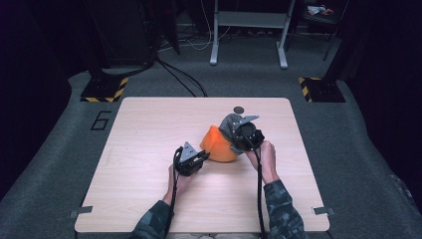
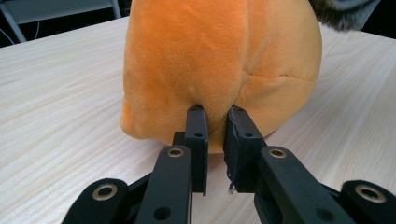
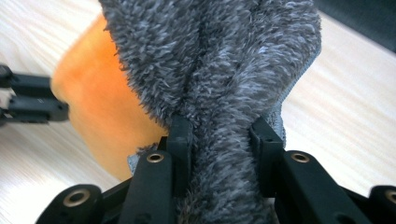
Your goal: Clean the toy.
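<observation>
Orange plush [image 1: 217, 145] pinched by left hand-held gripper [image 2: 215, 116].

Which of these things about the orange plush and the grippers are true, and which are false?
1. The right gripper is clamped on grey fuzzy cloth. True.
2. The left gripper pinches the orange plush. True: its jaws stand close together with a fold of the plush between the tips.
3. The plush is blue. False: it is orange.
4. The plush lies on the floor. False: it rests on the wooden table.
5. A small dark disc lies on the table beyond the plush. True.
6. The person's sleeves are plain white. False: they show a dark camouflage pattern.
</observation>
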Available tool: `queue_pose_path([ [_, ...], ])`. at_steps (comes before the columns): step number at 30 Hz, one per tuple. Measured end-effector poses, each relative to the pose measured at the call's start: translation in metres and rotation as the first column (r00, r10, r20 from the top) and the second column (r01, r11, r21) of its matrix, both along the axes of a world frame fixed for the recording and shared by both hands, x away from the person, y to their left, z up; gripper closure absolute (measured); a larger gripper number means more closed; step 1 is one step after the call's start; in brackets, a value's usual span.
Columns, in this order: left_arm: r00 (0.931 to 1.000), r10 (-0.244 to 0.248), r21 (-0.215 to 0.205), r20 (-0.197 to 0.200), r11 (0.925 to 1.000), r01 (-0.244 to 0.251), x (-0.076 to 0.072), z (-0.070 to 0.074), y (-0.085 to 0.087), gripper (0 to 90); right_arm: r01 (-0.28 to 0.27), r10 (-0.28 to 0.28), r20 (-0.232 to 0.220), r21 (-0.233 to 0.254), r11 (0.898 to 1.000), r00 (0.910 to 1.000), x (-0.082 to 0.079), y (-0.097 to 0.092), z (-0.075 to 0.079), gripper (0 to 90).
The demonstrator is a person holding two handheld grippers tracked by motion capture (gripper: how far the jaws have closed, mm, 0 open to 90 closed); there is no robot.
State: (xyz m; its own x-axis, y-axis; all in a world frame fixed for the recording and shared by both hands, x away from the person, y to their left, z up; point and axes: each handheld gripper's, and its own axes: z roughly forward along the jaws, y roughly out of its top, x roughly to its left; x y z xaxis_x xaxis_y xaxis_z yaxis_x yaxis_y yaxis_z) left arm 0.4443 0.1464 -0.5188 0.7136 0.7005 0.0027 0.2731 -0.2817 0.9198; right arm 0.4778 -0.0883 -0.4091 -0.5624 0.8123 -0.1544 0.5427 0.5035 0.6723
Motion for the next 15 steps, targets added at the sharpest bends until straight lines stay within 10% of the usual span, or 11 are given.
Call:
queue_pose_path([
  [15,1.0,-0.003,0.0,-0.006,1.0,0.003,-0.003,0.0,-0.001,80.0,-0.08,0.081,0.022,-0.033,0.996,0.9965,-0.006,0.032,0.006,66.6],
])
